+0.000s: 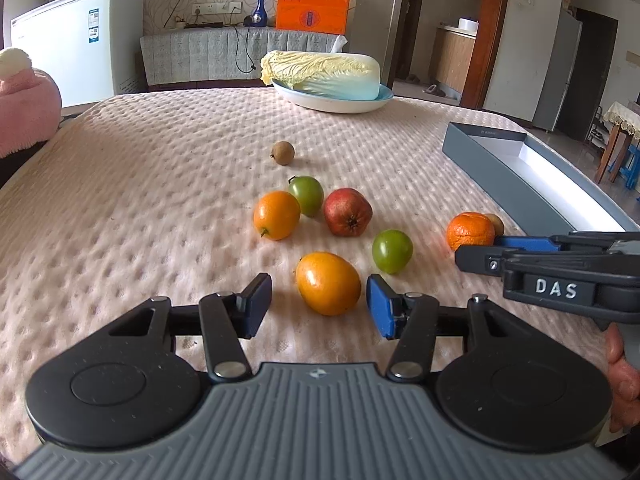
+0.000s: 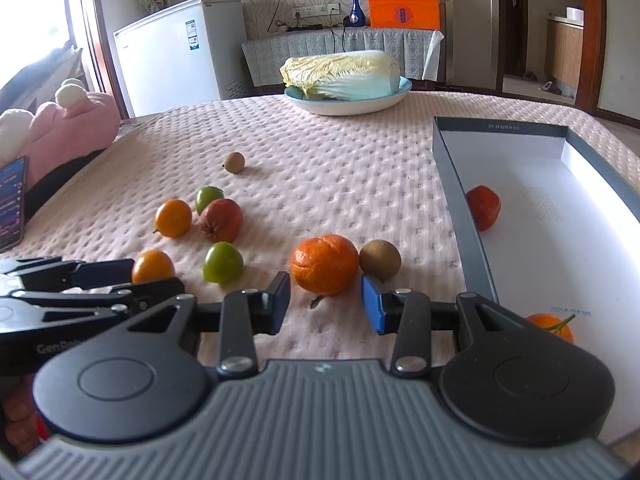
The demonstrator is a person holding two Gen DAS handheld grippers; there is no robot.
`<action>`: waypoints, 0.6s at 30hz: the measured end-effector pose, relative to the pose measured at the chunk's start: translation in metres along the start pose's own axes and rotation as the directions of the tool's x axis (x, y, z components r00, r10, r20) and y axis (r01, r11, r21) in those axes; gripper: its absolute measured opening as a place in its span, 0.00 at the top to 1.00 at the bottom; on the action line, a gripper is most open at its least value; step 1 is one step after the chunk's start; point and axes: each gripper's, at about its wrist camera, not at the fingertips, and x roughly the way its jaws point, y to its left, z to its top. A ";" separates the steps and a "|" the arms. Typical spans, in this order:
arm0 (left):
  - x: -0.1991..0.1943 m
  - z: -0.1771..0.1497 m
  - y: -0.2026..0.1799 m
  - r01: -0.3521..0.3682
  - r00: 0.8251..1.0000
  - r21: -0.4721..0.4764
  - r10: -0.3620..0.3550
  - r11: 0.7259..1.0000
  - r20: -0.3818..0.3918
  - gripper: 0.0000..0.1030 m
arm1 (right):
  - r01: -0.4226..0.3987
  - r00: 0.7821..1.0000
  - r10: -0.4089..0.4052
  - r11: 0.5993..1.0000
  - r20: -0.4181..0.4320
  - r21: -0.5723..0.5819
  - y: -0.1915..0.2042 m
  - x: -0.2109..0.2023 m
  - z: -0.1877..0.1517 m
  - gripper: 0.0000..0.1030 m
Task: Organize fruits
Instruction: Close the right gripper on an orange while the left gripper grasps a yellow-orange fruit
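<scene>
— On the quilt, where's the mandarin?
— Just ahead of my right gripper, jaws part open, empty. Left gripper likewise brackets a yellow fruit, untouched.
— Next?
— I judge: advance, close, carry to the box.

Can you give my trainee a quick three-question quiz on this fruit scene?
1. True or false: the left hand-held gripper is clamped on the oval orange fruit.
2. What already lies in the grey box? A) two fruits B) cabbage C) nothing
3. Which fruit sits just ahead of the right hand-held gripper?

Key: 1. False, pads apart. 2. A. 3. The wrinkled mandarin.
</scene>
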 end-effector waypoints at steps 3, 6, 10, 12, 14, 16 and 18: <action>0.001 0.000 0.000 0.002 1.000 -0.005 -0.002 1.000 0.005 0.43 | -0.003 1.000 0.003 1.000 0.003 0.001 0.000 0.003 0.000 0.58; 0.003 0.000 0.000 0.002 1.000 -0.002 -0.002 1.000 0.010 0.43 | -0.003 1.000 0.003 1.000 0.008 0.002 0.001 0.006 0.002 0.58; 0.004 0.000 -0.001 0.003 1.000 0.002 -0.003 1.000 0.012 0.43 | 0.003 1.000 -0.003 1.000 0.011 0.006 0.003 0.010 0.003 0.58; 0.005 0.000 -0.001 0.005 1.000 0.002 -0.005 1.000 0.013 0.43 | 0.009 1.000 -0.009 1.000 0.013 0.006 0.003 0.012 0.004 0.58; 0.005 0.000 -0.001 0.004 1.000 0.005 -0.004 1.000 0.013 0.43 | 0.014 1.000 -0.014 1.000 0.015 0.002 0.004 0.014 0.005 0.58; 0.005 -0.001 -0.001 0.001 1.000 0.010 -0.001 1.000 0.013 0.43 | 0.024 1.000 -0.023 1.000 0.017 -0.007 0.006 0.016 0.005 0.58; 0.005 -0.001 -0.002 -0.003 1.000 0.017 0.003 1.000 0.014 0.43 | 0.034 0.999 -0.034 0.999 0.017 -0.020 0.008 0.016 0.006 0.58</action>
